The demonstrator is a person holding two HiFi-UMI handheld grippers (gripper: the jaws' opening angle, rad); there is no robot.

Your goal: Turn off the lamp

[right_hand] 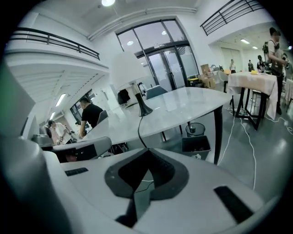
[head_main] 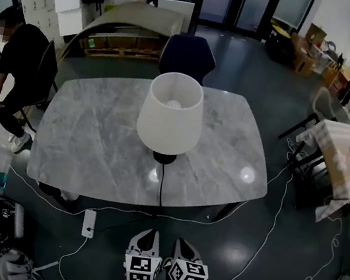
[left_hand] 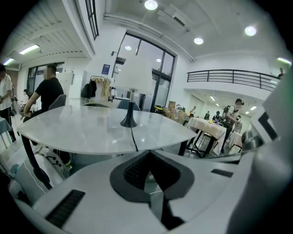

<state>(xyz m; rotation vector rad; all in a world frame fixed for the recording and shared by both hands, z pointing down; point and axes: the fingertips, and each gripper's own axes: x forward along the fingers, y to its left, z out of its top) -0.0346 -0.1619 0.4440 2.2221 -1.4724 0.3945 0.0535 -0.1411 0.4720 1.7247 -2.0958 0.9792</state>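
The white-shaded lamp (head_main: 170, 118) stands at the middle of the marble counter (head_main: 89, 134), its black cord (head_main: 159, 190) running off the near edge. The left claw (head_main: 147, 235) and right claw (head_main: 183, 243) hang side by side nearer, both clenched and empty.

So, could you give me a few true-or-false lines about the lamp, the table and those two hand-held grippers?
1. The lamp stands on the table. True.
2. The left gripper has its jaws clamped on the lamp's cord. False: its jaws are shut on nothing, and the cord hangs off the table's near edge.
3. The right gripper is over the floor, short of the table. True.
4. The lamp's shade is black. False: it is white.
5. A chair stands at the table's far side. True.
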